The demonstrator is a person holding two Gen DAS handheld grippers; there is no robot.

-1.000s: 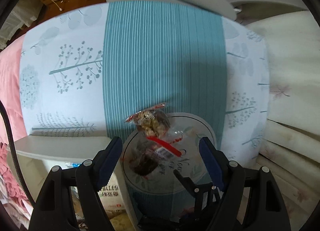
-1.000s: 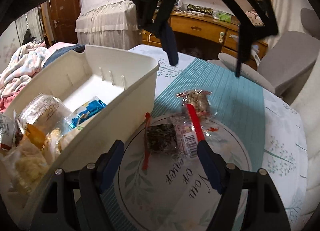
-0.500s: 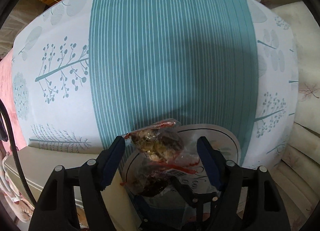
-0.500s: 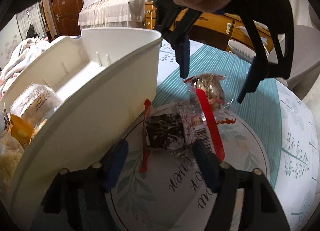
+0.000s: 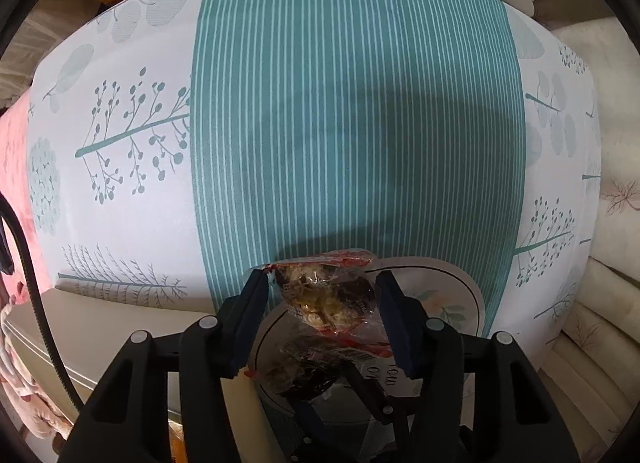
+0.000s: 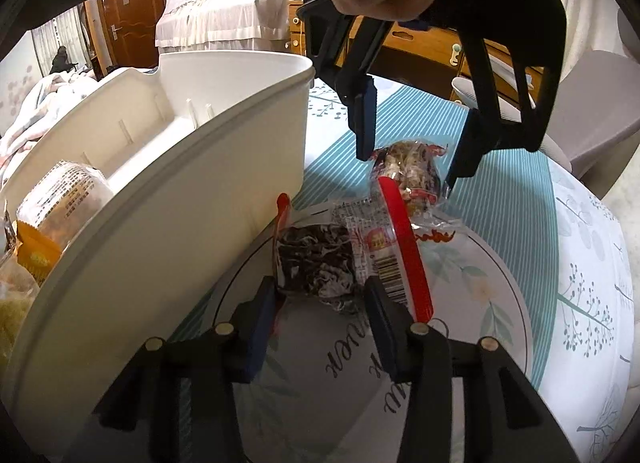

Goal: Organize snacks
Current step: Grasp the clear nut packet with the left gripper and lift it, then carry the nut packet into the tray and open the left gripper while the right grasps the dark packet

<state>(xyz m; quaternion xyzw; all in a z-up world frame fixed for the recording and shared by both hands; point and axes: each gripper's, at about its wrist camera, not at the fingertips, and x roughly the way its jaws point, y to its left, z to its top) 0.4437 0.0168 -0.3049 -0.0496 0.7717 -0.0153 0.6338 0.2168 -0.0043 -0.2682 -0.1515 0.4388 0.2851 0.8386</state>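
Two clear snack packets with red edges lie on a round white plate (image 6: 492, 303). The far packet (image 5: 328, 297), with light and dark pieces, sits between the fingers of my left gripper (image 5: 322, 299), which straddles it from above, jaws narrowed but open; it also shows in the right wrist view (image 6: 408, 171) with the left gripper (image 6: 408, 167) around it. The near dark packet (image 6: 316, 263) lies between the fingers of my right gripper (image 6: 320, 303), open, close on both sides. A white bin (image 6: 168, 199) at left holds several wrapped snacks (image 6: 60, 199).
The plate sits on a teal-striped and white tree-print tablecloth (image 5: 352, 123). The bin's wall stands right against the plate's left side. A grey chair (image 6: 588, 111) and a wooden dresser (image 6: 432, 51) stand beyond the table. A bed lies far left.
My left gripper has come down over the far packet and narrowed around it. My right gripper has moved forward so its fingers flank the dark packet and have narrowed.
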